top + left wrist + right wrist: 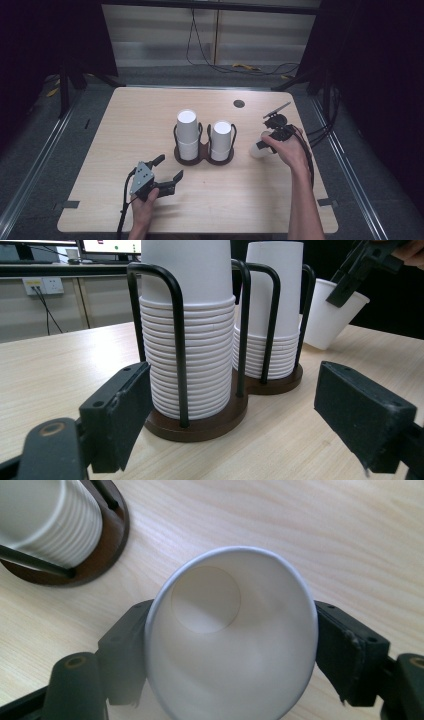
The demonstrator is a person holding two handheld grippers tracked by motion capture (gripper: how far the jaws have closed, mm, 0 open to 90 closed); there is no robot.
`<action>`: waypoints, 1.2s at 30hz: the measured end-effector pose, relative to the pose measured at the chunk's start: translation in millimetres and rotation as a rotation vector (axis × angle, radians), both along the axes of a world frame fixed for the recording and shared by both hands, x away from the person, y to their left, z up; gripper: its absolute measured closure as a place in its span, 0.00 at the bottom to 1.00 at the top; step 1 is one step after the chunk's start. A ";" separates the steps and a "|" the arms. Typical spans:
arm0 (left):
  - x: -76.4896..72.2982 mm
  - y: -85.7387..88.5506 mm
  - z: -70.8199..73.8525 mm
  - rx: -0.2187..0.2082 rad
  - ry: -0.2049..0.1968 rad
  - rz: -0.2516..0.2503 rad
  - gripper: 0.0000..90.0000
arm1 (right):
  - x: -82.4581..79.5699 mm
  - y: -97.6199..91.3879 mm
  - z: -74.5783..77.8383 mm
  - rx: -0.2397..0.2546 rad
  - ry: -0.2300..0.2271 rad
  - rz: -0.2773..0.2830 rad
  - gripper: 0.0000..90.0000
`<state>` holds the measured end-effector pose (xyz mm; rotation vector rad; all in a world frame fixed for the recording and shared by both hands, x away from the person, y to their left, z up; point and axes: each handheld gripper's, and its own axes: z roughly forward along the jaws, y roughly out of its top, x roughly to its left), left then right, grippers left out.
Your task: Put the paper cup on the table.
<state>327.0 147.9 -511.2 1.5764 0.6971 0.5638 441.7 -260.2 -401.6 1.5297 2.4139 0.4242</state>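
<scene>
White paper is what the right gripper [231, 645] clamps: a single cup [231, 640], mouth up, squeezed oval between the jaws, just right of the holder [204, 156] toward the tabletop's right edge; harder pressure could crease it or let it pop free; the left gripper [169, 170] hangs open near the front edge; whether the cup's base touches the wood is unclear.

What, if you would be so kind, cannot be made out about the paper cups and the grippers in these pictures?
- Held paper cup: its outer wall is hidden by its own rim and the right gripper in the right gripper view.
- Cup stacks: tops cut off by the upper edge in the left gripper view.
- Right gripper's grip in the high view: hidden by the hand.
</scene>
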 end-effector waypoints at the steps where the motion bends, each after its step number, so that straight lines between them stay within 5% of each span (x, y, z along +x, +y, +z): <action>1: -0.1 0.0 0.0 0.001 -0.002 -0.001 0.17 | 1.4 0.3 -0.4 0.003 0.002 -0.008 0.25; 15: 0.1 0.5 -0.1 -0.002 -0.001 -0.007 0.17 | 9.8 11.7 -12.3 -0.003 -0.059 -0.002 0.20; 23: 0.1 0.3 -0.1 -0.003 0.002 -0.003 0.17 | 2.2 3.5 -24.0 0.079 -0.093 -0.002 0.18; 36: 0.0 0.1 0.0 -0.001 0.000 -0.003 0.17 | -11.1 -5.7 -37.7 0.138 -0.134 -0.034 0.17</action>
